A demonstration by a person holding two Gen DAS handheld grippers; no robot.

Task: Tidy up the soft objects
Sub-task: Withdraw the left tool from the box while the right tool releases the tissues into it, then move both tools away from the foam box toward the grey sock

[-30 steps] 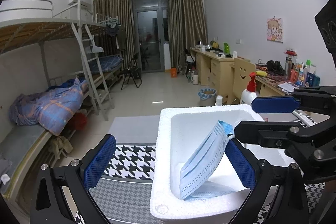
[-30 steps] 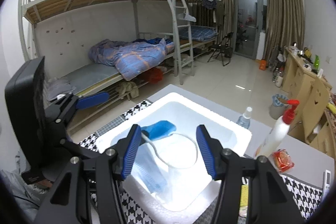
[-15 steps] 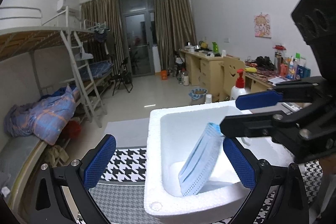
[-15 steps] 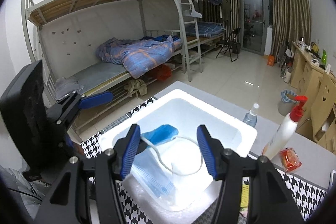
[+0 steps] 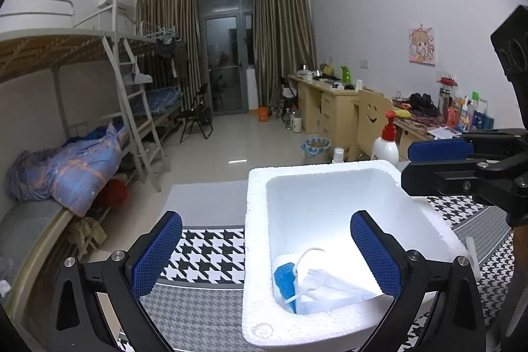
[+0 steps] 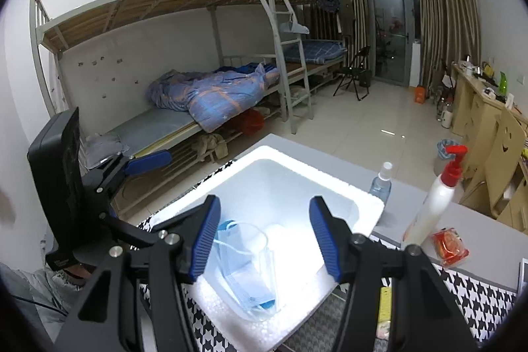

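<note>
I have the face mask [image 5: 321, 287] lying loose in the bottom of the white foam box [image 5: 255, 240], slumped against the near wall, which is where a soft thing belongs once it is sorted. My right gripper [image 6: 262, 235] hangs above the box with its fingers spread and nothing between them; the mask sits below them, not pinched. My left gripper [image 5: 265, 256] is spread wide too, straddling the box's near-left corner, empty. The box stands on a houndstooth mat [image 5: 211, 248] on the counter [image 6: 485, 225], with a pump bottle [image 6: 432, 208] and a small spray bottle [image 6: 381, 182] just behind it. I cannot see the floor of the box under the mask, glare washes out its inner walls, and both wrist views cut off the counter's near edge.
</note>
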